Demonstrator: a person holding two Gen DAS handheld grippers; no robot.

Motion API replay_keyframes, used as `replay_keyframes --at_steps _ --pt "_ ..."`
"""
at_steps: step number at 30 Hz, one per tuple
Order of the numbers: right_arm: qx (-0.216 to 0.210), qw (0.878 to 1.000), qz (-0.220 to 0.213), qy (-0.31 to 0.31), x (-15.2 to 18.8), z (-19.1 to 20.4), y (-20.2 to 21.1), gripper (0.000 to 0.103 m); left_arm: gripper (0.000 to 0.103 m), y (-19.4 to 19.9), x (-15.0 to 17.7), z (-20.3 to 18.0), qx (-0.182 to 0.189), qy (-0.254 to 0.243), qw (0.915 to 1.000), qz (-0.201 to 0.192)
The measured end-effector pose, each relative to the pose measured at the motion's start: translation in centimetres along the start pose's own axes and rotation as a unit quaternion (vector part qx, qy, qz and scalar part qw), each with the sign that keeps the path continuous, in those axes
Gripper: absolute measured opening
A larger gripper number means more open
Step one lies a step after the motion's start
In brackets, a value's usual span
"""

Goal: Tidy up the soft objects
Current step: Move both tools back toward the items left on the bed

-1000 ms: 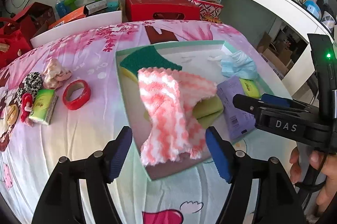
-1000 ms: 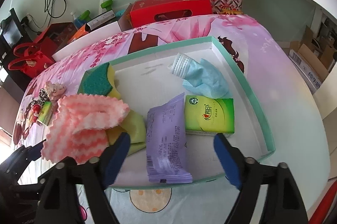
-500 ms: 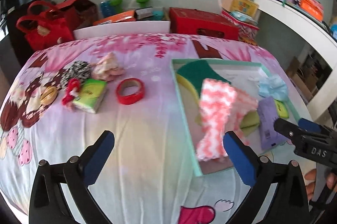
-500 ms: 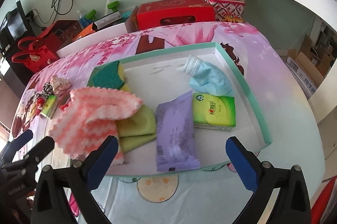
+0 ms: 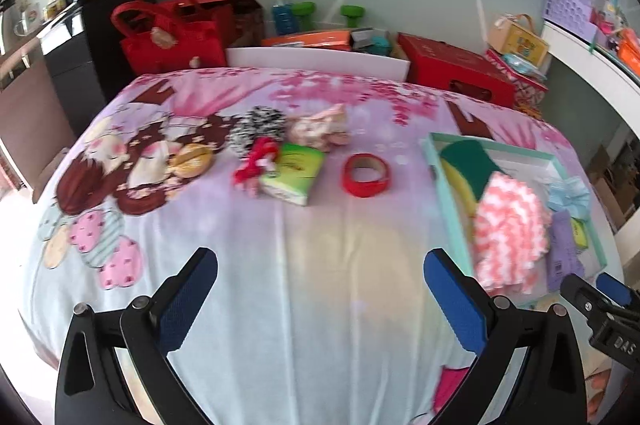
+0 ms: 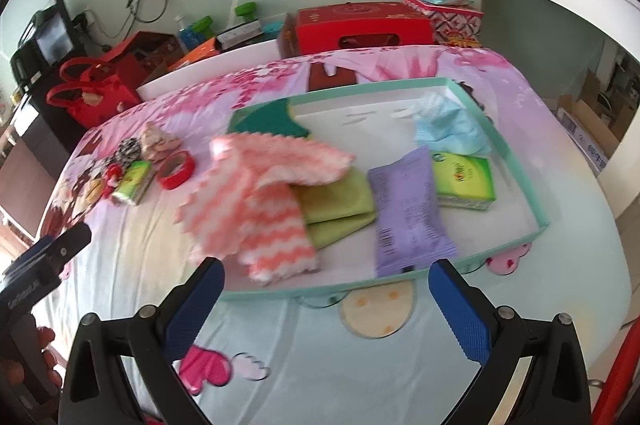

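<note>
Lying in the tray (image 6: pixel 516 165), the pink cloth (image 6: pixel 260 201) overlaps green cloth (image 6: pixel 340 209).

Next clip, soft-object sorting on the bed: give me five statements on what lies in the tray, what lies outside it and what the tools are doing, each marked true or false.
1. The pink-and-white cloth lies in the teal tray, partly over the green cloth. True.
2. The left tool holds the red tape roll. False: the tool is open and empty, and the roll lies on the bedsheet outside the tray.
3. A purple packet lies in the tray beside a green tissue pack. True.
4. The right tool is shut on the light blue item. False: it is open and empty, and that item lies at the tray's far corner.
5. Every green tissue pack is in the tray. False: a second green pack lies outside, left of the tape roll.
</note>
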State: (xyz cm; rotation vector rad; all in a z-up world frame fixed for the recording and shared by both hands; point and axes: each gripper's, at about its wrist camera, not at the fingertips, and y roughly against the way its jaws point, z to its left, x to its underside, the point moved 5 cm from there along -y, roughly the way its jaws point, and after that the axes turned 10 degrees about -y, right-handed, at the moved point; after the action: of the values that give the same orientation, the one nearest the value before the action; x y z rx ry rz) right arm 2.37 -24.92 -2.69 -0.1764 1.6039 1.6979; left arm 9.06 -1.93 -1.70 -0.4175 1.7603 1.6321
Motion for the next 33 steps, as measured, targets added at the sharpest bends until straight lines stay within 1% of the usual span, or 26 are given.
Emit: replay_keyframes --at_steps 3,5,10,13,18,25,33 --pt "-0.005 1.0 0.004 0.01 0.8 1.3 0.2 0.103 0.103 0.3 0.4 1.7 -0.016 0.007 0.9998 0.005" --pt "-0.009 1.0 0.008 0.013 1.2 1.8 0.1 0.103 0.103 0.3 0.7 2.8 -0.023 0.015 0.9996 0.011" --pt "-0.006 1.0 0.02 0.014 2.1 2.2 -0.2 0.103 0.103 0.4 1.2 4.8 -0.033 0.034 0.9987 0.019" --pt "-0.002 1.0 0.02 0.017 2.1 2.4 -0.3 0.103 0.103 0.4 1.4 5.9 -0.041 0.041 0.9981 0.022" --pt "-0.001 0.999 0.019 0.026 1.9 3.2 0.0 0.103 0.103 0.0 2.0 7.3 -0.045 0.055 0.997 0.031" --pt "-0.011 0.998 0.014 0.056 1.3 6.3 -0.1 0.103 0.103 -0.2 2.3 8.6 -0.046 0.058 0.9968 0.03" --pt "-0.018 0.996 0.026 0.088 1.5 9.3 -1.2 0.103 0.103 -0.2 2.3 10.6 -0.061 0.056 0.9963 0.023"
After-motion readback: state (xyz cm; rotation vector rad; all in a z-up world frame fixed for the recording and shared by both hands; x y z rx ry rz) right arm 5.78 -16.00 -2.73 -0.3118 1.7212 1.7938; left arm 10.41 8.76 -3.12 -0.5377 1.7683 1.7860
